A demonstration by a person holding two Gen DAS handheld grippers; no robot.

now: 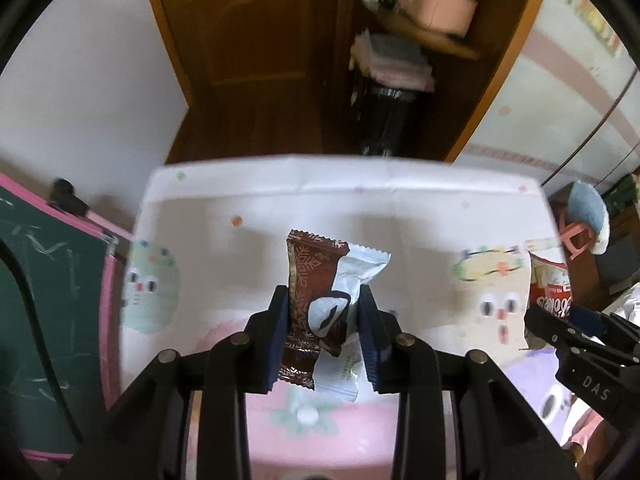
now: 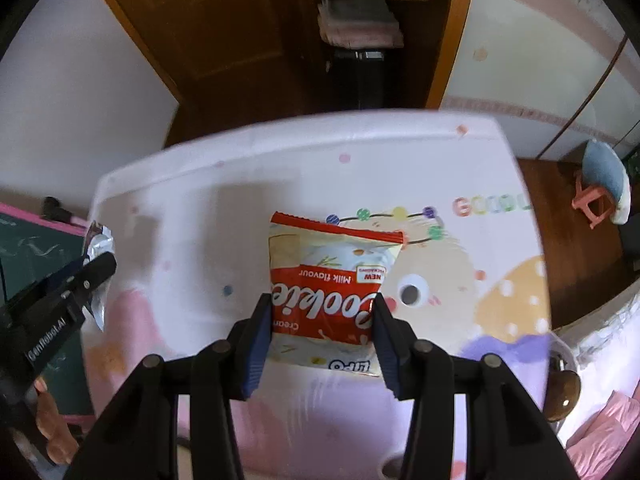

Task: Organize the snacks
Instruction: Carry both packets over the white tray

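My left gripper (image 1: 325, 300) is shut on a brown and white snack packet (image 1: 316, 300), held upright above the cartoon-printed table (image 1: 256, 208). My right gripper (image 2: 322, 308) is shut on a red and white cookie packet (image 2: 328, 280), held above the same table (image 2: 200, 200). The cookie packet also shows at the right of the left wrist view (image 1: 550, 288), with the right gripper (image 1: 576, 328) on it. The left gripper (image 2: 86, 276) and its silvery packet (image 2: 100, 246) show at the left edge of the right wrist view.
A green chalkboard with a pink frame (image 1: 52, 280) stands left of the table. A wooden door (image 1: 248, 52) and shelves with a pink basket (image 1: 436, 4) lie beyond the far edge. A small pink stool with a blue cushion (image 2: 602, 188) stands at the right.
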